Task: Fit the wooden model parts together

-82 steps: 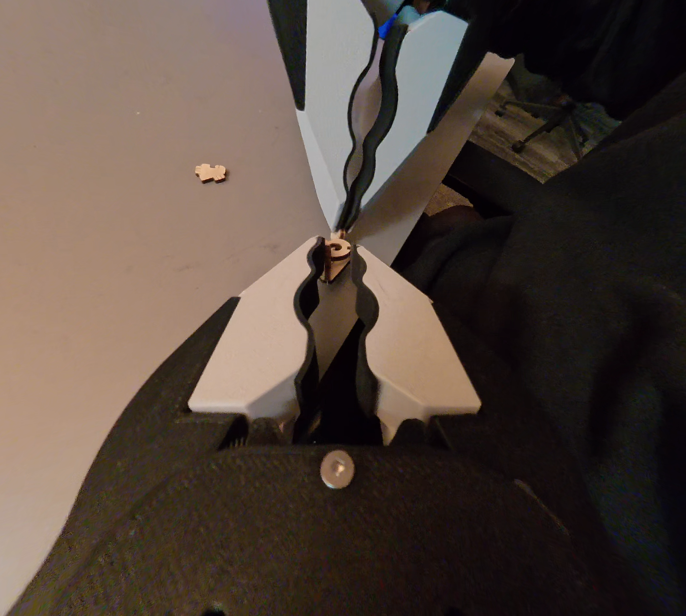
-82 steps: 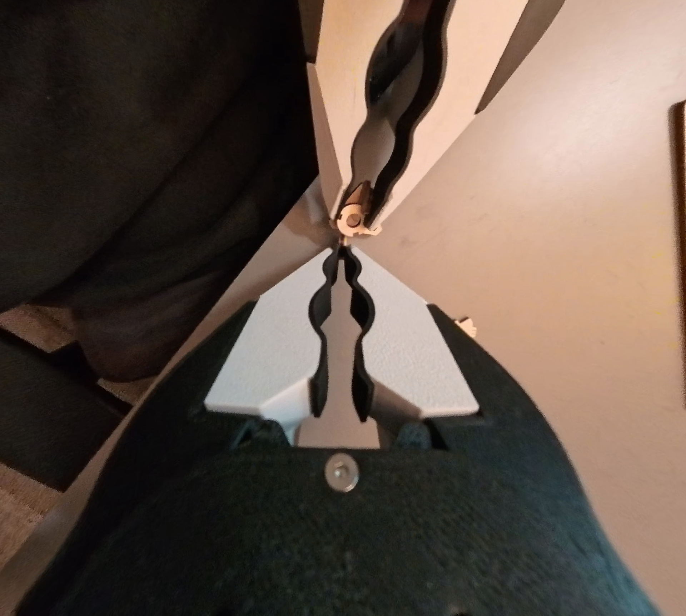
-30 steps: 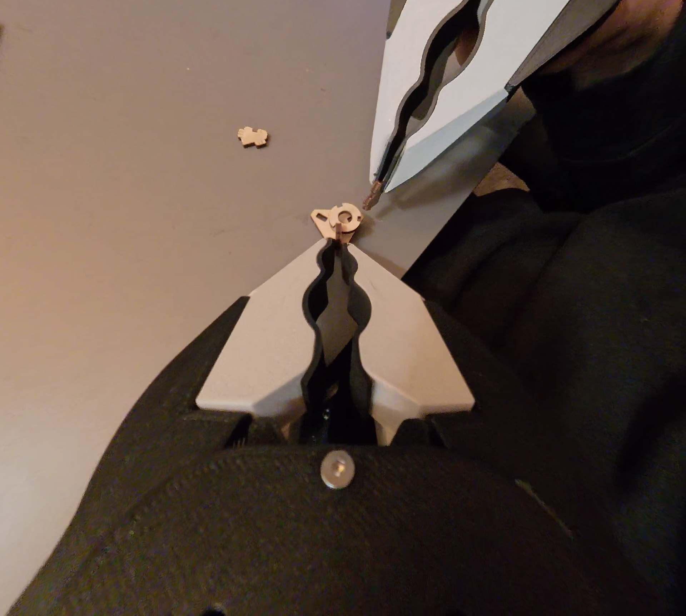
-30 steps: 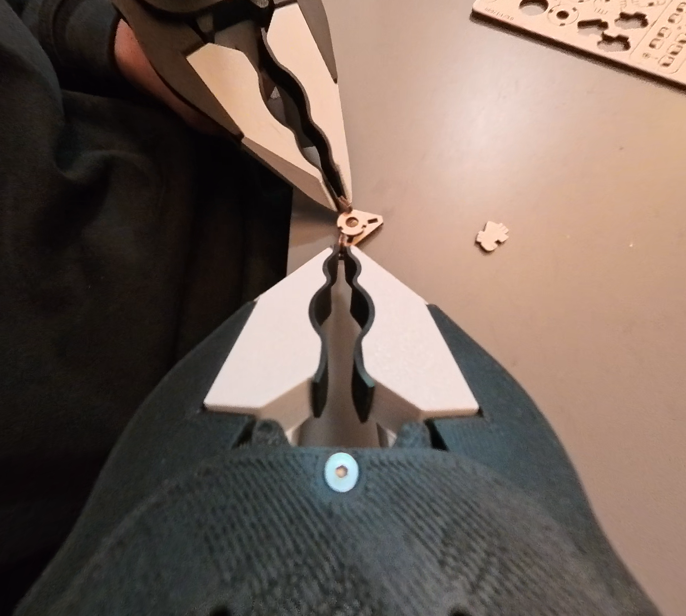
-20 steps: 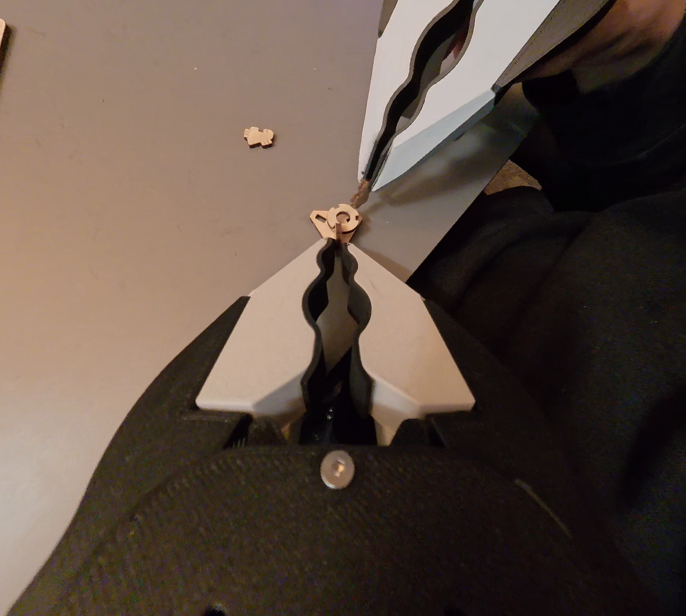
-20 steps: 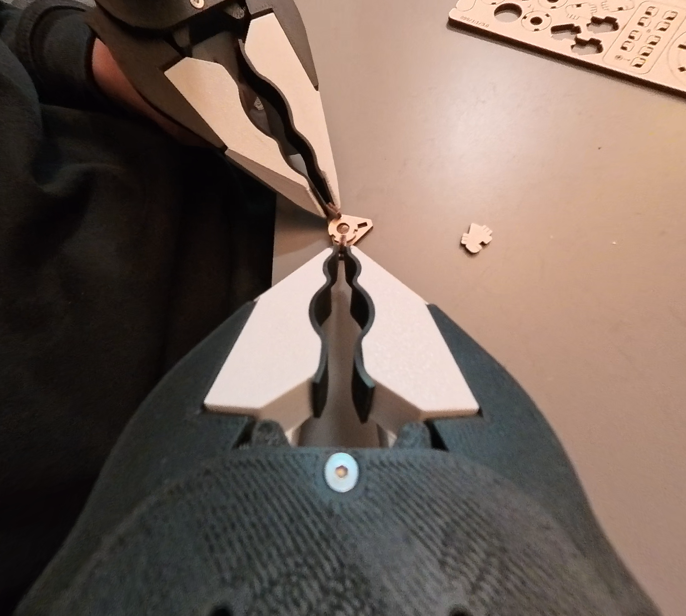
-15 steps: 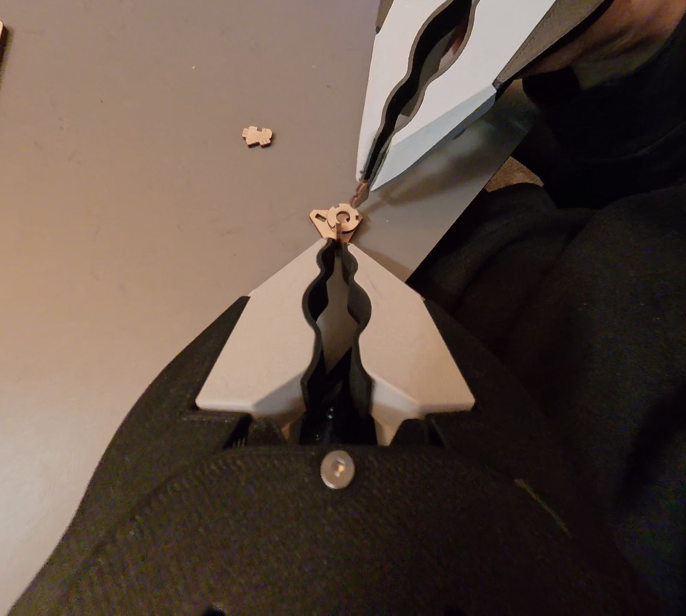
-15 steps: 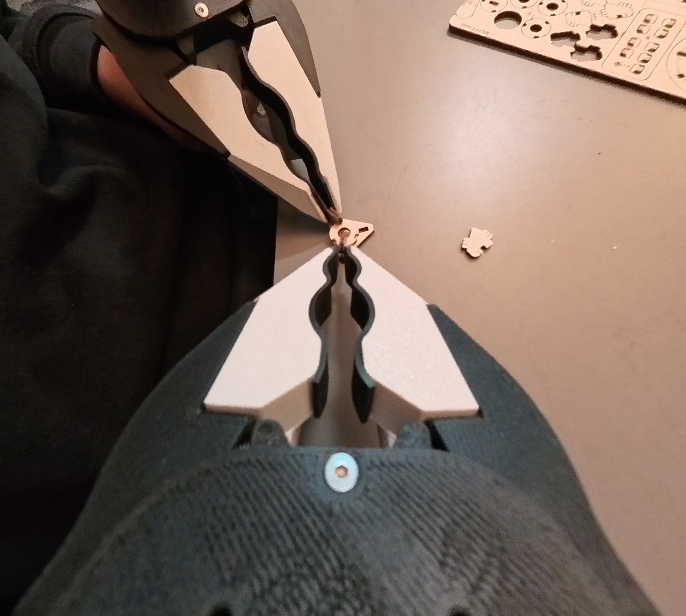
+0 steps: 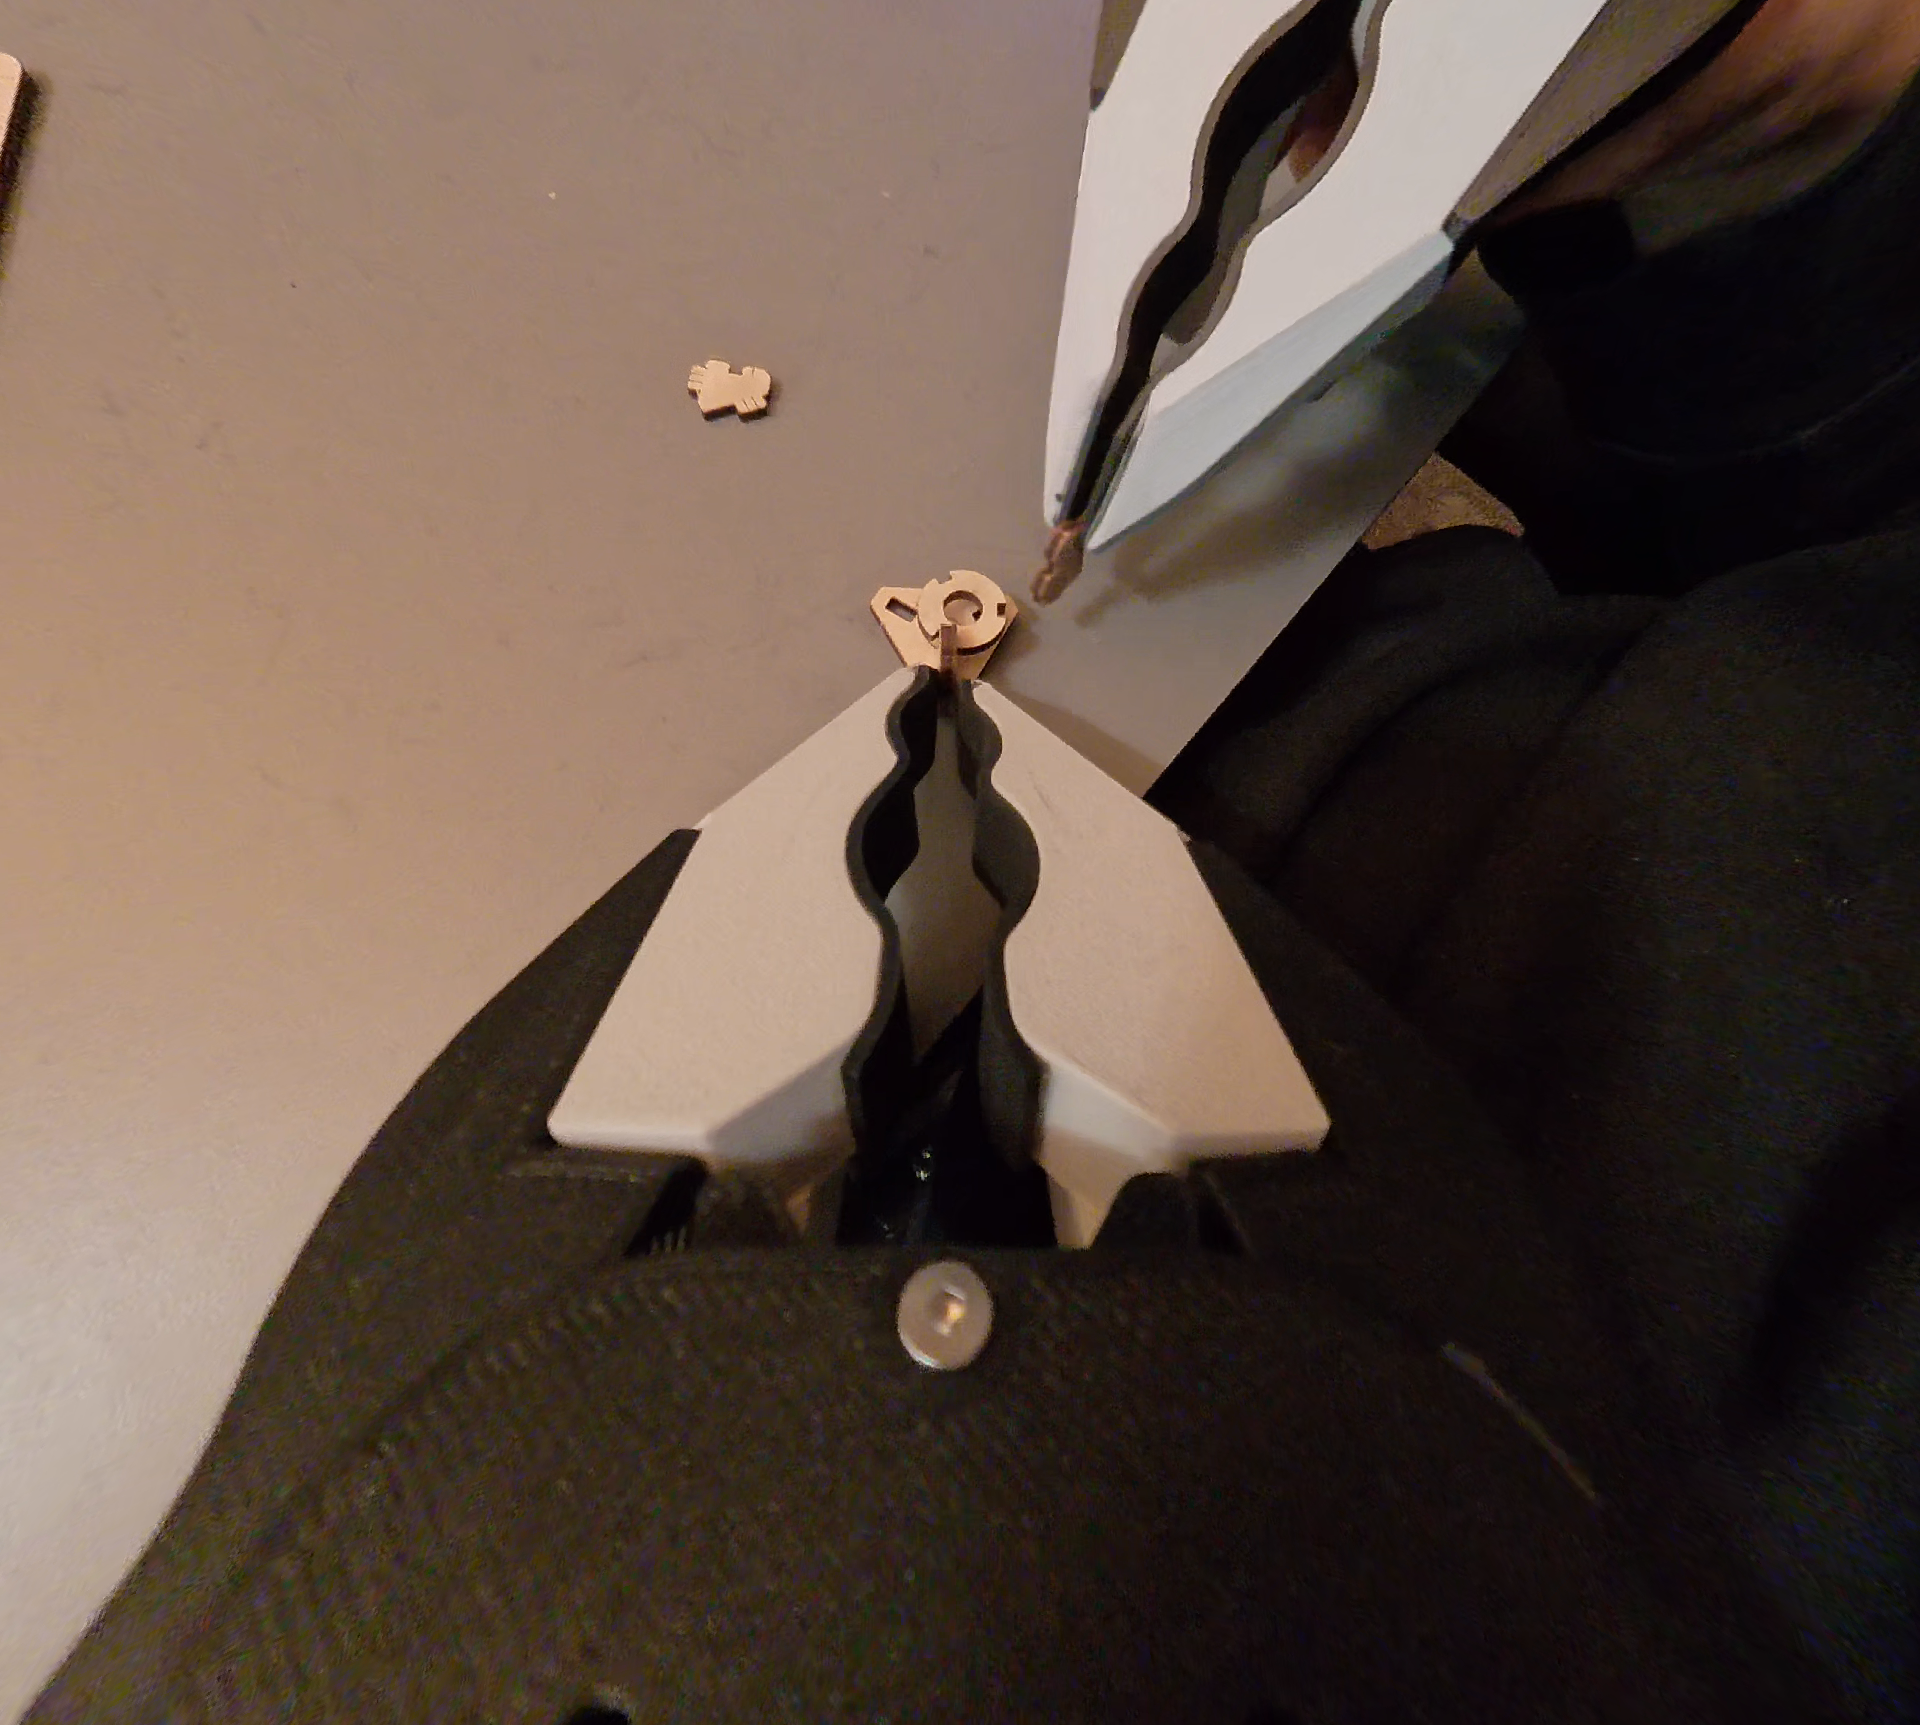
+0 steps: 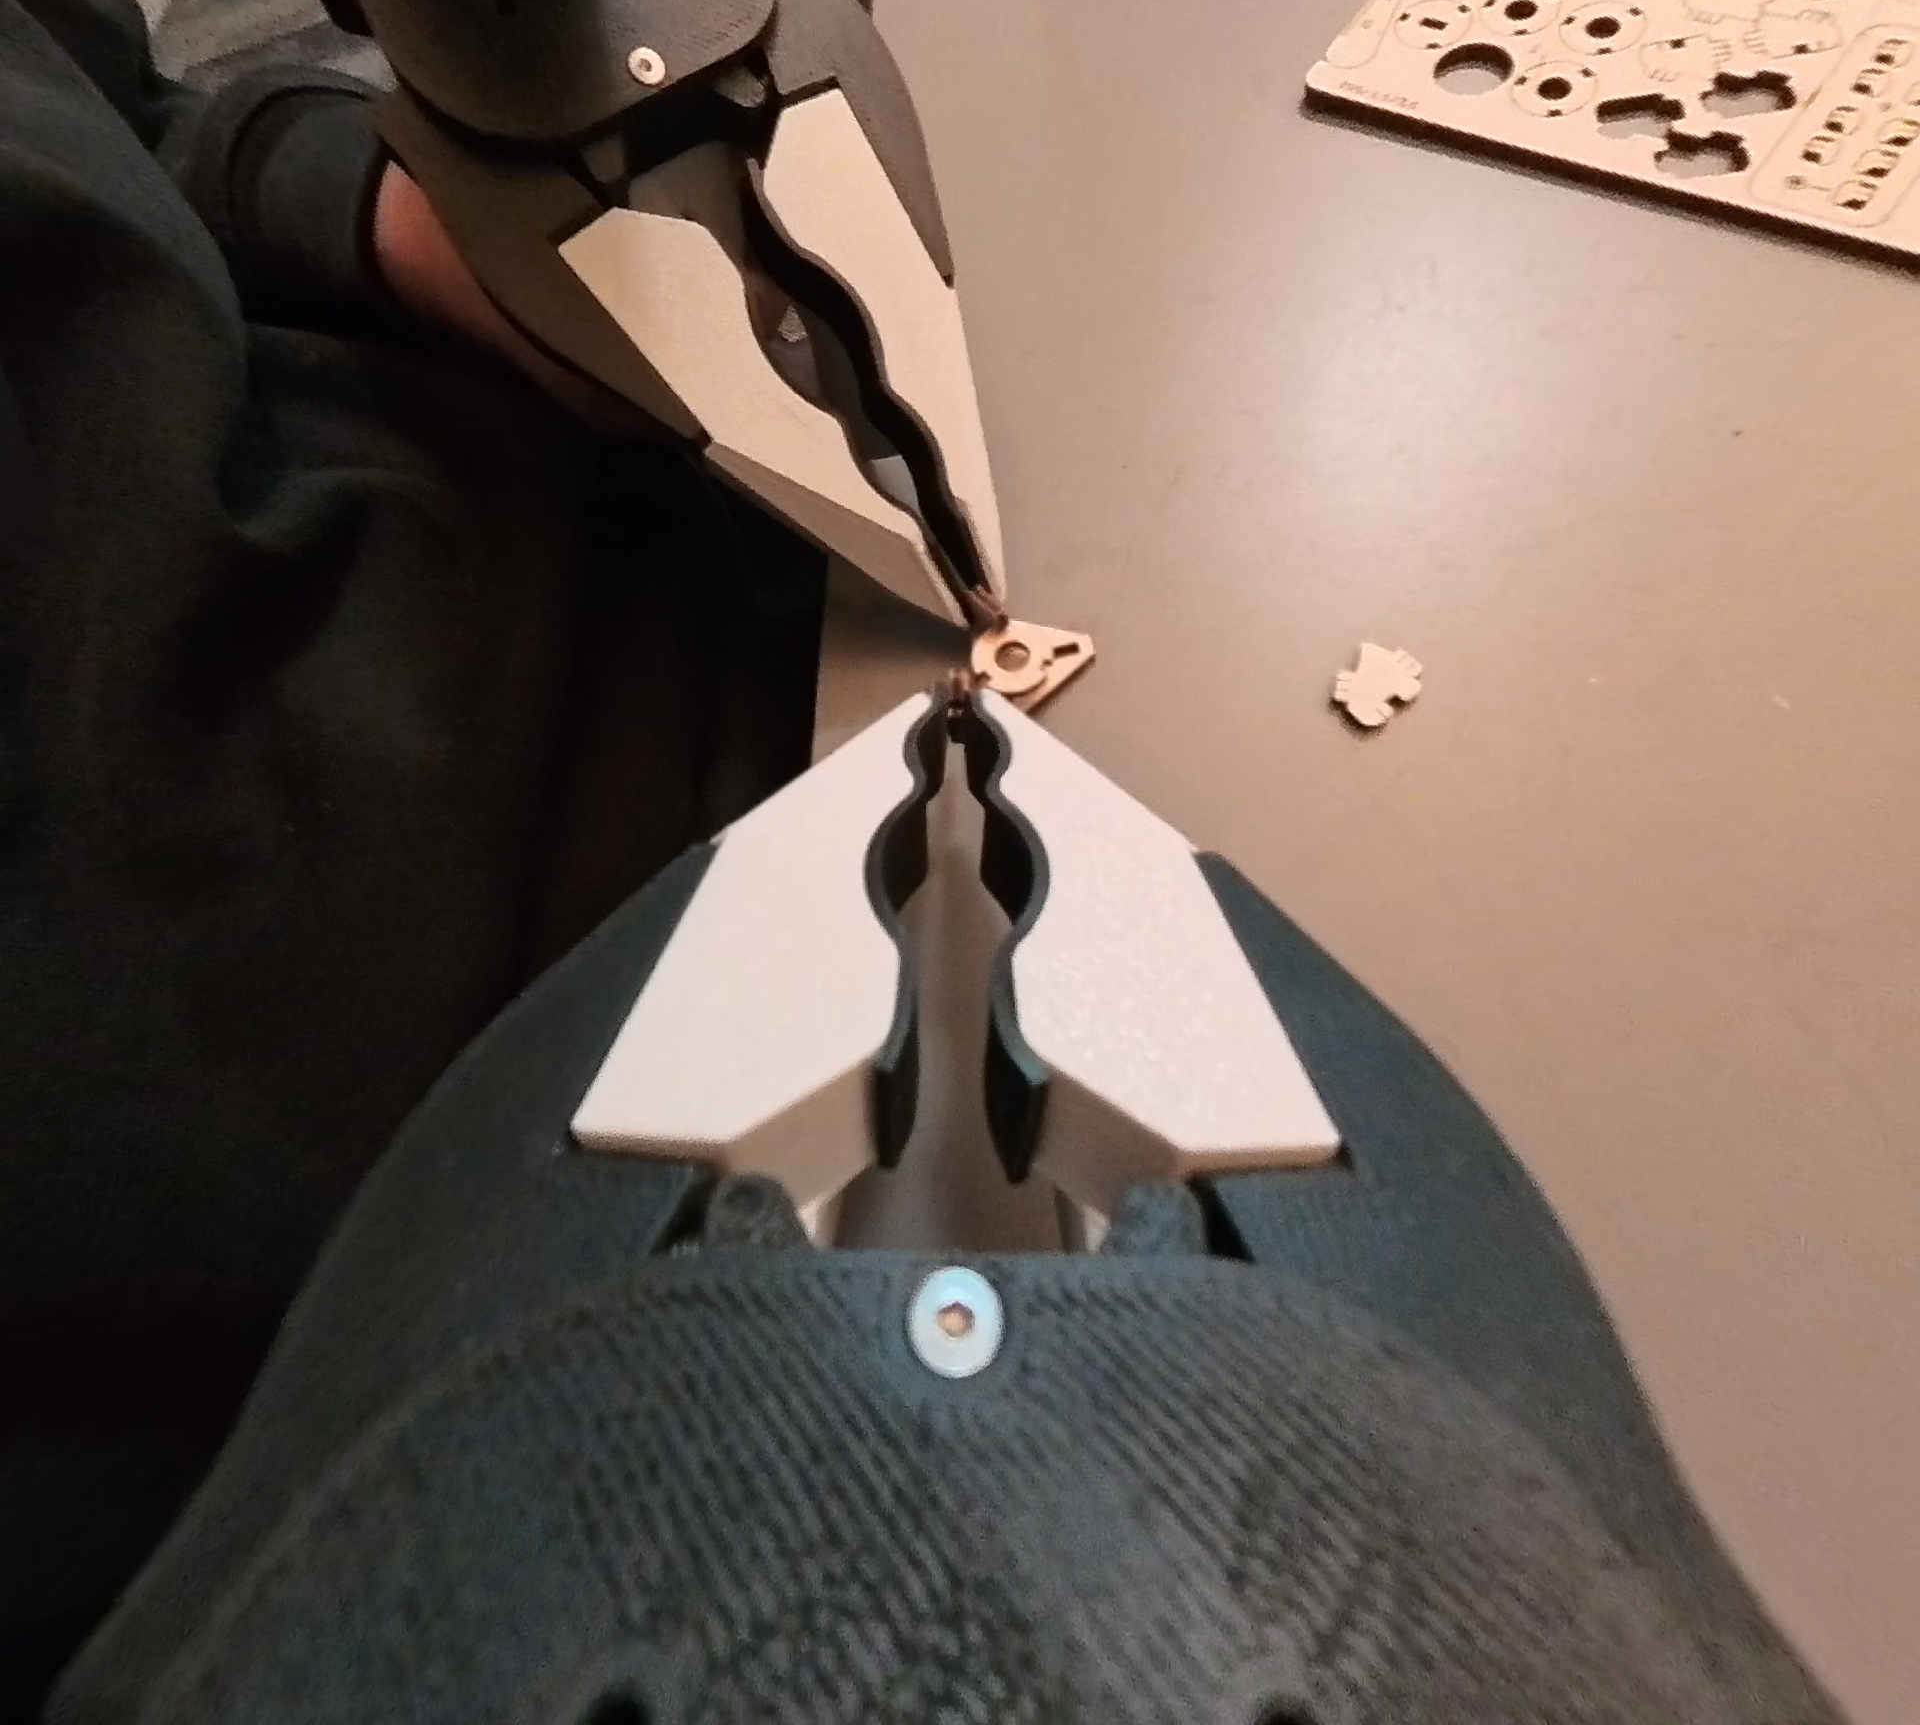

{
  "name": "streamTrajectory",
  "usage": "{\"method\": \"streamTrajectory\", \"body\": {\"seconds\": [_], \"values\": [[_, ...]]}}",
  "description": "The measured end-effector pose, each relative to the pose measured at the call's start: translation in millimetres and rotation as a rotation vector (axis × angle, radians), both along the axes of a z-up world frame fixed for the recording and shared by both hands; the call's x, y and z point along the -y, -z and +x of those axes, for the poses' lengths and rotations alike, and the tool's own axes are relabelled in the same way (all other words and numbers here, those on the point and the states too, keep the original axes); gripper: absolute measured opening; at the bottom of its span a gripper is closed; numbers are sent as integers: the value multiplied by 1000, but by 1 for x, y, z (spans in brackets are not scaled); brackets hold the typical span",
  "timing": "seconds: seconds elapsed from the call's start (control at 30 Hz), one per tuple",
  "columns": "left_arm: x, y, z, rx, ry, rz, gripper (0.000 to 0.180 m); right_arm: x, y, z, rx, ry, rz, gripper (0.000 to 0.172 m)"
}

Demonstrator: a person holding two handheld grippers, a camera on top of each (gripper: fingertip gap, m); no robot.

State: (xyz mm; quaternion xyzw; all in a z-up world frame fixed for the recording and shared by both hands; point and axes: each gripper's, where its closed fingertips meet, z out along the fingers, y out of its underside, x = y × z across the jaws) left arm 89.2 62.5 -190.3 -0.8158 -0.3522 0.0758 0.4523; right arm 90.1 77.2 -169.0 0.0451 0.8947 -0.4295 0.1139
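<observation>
My left gripper (image 9: 940, 683) is shut on a thin tab of a small wooden assembly (image 9: 940, 610), a triangular plate with a round disc on it, held just above the grey table (image 9: 364, 688). The right wrist view shows that assembly (image 10: 1029, 657) at the left gripper's tips (image 10: 982, 605). My right gripper (image 10: 956, 704) is shut on a small dark wooden piece (image 10: 954, 690). In the left wrist view this piece (image 9: 1055, 569) sticks out of the right gripper's tips (image 9: 1070, 522), a short way right of the disc and not touching it.
A loose wooden cut-out (image 9: 732, 389) lies on the table, also in the right wrist view (image 10: 1377, 683). A wooden sheet with punched-out shapes (image 10: 1662, 13) lies farther back. The table's edge (image 9: 1299, 595) runs close by, with a person's dark clothing (image 9: 1558, 948) beyond it. Both grippers' tips are close together, under 4 cm apart. Both grippers' tips are roughly 8 centimetres from the loose wooden cut-out (image 9: 732, 389). It is also in sight in the right wrist view (image 10: 1374, 686).
The right gripper's small piece was at the disc's edge half a second ago and now stands slightly off to the side. Both grippers stayed shut on their pieces.
</observation>
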Motion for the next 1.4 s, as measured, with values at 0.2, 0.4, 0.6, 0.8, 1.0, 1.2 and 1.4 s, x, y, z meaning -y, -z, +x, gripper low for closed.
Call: {"method": "streamTrajectory", "body": {"seconds": [0.2,0.4,0.6,0.8,1.0,1.2,1.4], "values": [[-1,0,0,-4,0,-8,2,5,11,0,-50,2,54,1],[-1,0,0,-6,-1,-10,2,5,12,-2,-68,13,62,1],[-1,0,0,-12,0,-13,2,6,9,-1,-57,17,47,1],[-1,0,0,-11,-1,-6,2,6,7,2,-44,-1,36,1],[-2,-2,0,-6,0,27,2,-3,0,-7,-47,37,19,1],[-2,-2,0,-12,-1,19,2,-6,4,-21,-80,108,43,1],[-2,-2,0,-10,5,16,2,4,4,-31,-128,166,10,1]]}}
